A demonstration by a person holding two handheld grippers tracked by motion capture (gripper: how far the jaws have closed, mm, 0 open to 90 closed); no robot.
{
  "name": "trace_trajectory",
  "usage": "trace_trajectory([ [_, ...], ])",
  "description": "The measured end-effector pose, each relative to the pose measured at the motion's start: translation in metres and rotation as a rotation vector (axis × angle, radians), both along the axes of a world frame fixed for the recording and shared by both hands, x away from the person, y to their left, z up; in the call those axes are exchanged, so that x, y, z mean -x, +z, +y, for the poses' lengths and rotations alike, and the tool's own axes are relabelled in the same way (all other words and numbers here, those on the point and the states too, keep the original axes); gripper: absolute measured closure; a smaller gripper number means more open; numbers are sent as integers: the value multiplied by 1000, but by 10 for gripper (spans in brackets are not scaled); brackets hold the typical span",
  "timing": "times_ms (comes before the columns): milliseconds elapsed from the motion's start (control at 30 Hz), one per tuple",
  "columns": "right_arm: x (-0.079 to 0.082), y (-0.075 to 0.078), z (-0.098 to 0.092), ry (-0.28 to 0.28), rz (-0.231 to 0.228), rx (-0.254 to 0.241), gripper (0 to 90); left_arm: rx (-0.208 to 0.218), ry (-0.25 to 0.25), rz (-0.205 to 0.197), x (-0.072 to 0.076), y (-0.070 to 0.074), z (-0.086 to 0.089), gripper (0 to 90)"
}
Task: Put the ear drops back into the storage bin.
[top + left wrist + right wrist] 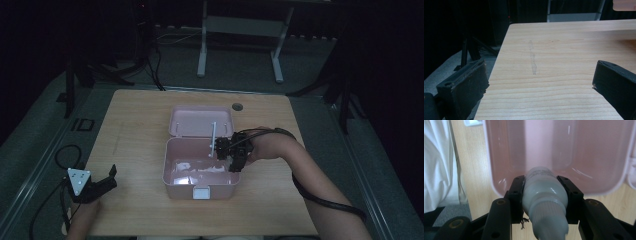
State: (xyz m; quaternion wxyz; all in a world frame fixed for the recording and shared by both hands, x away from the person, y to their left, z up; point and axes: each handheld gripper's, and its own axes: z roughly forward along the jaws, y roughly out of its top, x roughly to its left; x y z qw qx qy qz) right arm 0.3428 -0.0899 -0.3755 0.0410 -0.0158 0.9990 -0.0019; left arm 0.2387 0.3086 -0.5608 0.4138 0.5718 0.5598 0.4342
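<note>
- The step in hand looks like putting a small bottle away: the right tool hangs over the right-hand edge of the open pink box, with the white bottle clamped between its jaws.
- In the right gripper view the jaws press on both sides of the bottle's body; the ribbed cap end points back toward the camera and the base points ahead, down into the pink box.
- The bottle hangs above the box's hollow, ahead of the tool; whether its base already touches the floor of the box I cannot tell.
- The box lid lies flat on the counter beyond the tool, hinged to the far wall, so it does not stand in the way.
- The left tool rests well off to the left, near the counter's near-left corner, with its jaws spread wide and nothing between them; bare counter lies ahead of it.
- Next move, as I judge it: lower the bottle until it meets the floor of the box, then spread the jaws and lift straight out, clear of the right wall.
- After that the lid would need folding over; the idle left tool seems the one free to steady the box.
</note>
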Motion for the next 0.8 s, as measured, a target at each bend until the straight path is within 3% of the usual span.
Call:
trace_trajectory([
  [200, -3, -20, 11, 2, 17, 27, 595, 1, -2, 0, 0, 0, 0, 3],
  [433, -9, -44, 19, -3, 37, 23, 595, 1, -3, -1, 0, 0, 0, 3],
  [800, -14, -75, 29, -2, 42, 54, 594, 1, -5, -1, 0, 0, 0, 3],
])
